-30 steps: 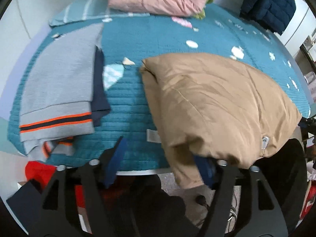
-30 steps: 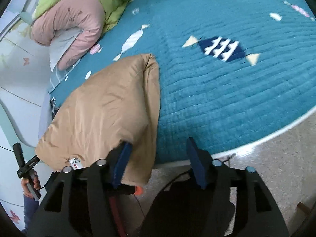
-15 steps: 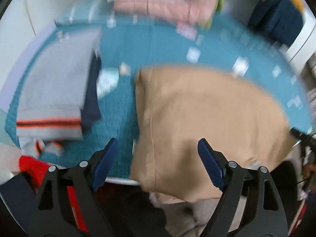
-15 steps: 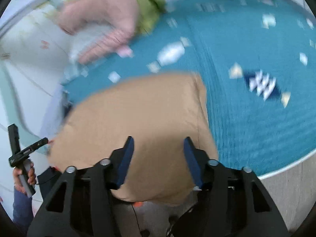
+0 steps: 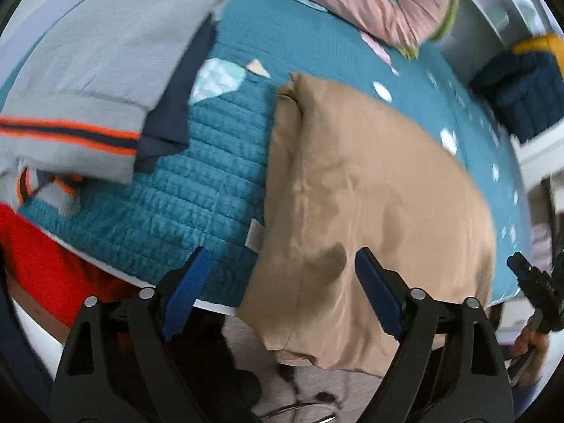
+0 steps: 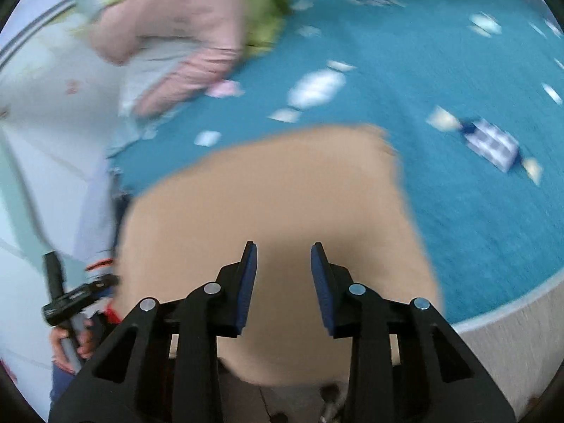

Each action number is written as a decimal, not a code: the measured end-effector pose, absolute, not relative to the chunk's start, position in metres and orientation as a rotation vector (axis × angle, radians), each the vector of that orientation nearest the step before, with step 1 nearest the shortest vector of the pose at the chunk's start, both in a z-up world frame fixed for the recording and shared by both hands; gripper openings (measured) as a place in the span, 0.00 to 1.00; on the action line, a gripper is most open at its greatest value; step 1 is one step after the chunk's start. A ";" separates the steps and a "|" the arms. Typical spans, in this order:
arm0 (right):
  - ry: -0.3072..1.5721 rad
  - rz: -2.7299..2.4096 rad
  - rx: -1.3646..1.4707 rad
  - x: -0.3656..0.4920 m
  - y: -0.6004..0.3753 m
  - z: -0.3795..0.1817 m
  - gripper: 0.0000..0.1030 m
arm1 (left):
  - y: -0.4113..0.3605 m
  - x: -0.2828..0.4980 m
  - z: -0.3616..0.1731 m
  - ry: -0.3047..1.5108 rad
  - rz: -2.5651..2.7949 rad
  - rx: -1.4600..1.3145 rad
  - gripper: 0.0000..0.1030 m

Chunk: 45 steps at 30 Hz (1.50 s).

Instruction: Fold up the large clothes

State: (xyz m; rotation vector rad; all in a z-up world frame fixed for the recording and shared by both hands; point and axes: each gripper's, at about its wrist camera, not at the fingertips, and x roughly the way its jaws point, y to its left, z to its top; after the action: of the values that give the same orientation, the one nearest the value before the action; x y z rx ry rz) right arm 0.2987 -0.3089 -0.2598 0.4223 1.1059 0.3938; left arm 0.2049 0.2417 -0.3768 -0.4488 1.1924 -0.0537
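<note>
**A:** Start with the biggest thing. What lies under your tongs?

**B:** One bed, its teal quilt [image 5: 211, 183] stretching ahead of both tongs. On it, the one tan garment [image 5: 370, 190] you are folding: it sits ahead of the left tongs [image 5: 282, 289] and slightly to their right, and straight ahead of the right tongs [image 6: 283, 282], with its near edge hanging over the bed's rim below both.

**A:** Which step would you call this?

**B:** By my reading, between folds. The tan piece looks already doubled into a rough rectangle, and you are holding nothing. Your left tongs are spread wide, nothing between the pads. Your right tongs stand parted more narrowly, also with nothing in them, above the cloth.

**A:** So my next move?

**B:** Probably take the overhanging near edge, one tongs toward each corner, and carry it forward over the far part. The fabric looks slick, so bite deep enough to catch every layer.

**A:** What else, counted?

**B:** One grey jumper with orange stripes [image 5: 88, 70] ahead-left of your left tongs, one dark navy piece [image 5: 176, 105] peeking from under it. One pink-and-green bedding heap [image 6: 183, 35] far ahead-left of your right tongs. One navy-and-yellow padded item [image 5: 525, 88] far ahead-right of the left tongs.
</note>
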 end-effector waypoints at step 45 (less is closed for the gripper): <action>1.117 0.525 0.349 0.247 -0.180 -0.305 0.06 | 0.198 0.186 -0.413 1.284 -0.178 -0.575 0.19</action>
State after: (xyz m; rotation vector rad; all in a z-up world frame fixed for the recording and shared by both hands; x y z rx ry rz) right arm 0.2470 -0.1797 -0.3052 0.3489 1.1170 0.5251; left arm 0.1859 0.1976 -0.4128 -0.5755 1.2844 -0.1781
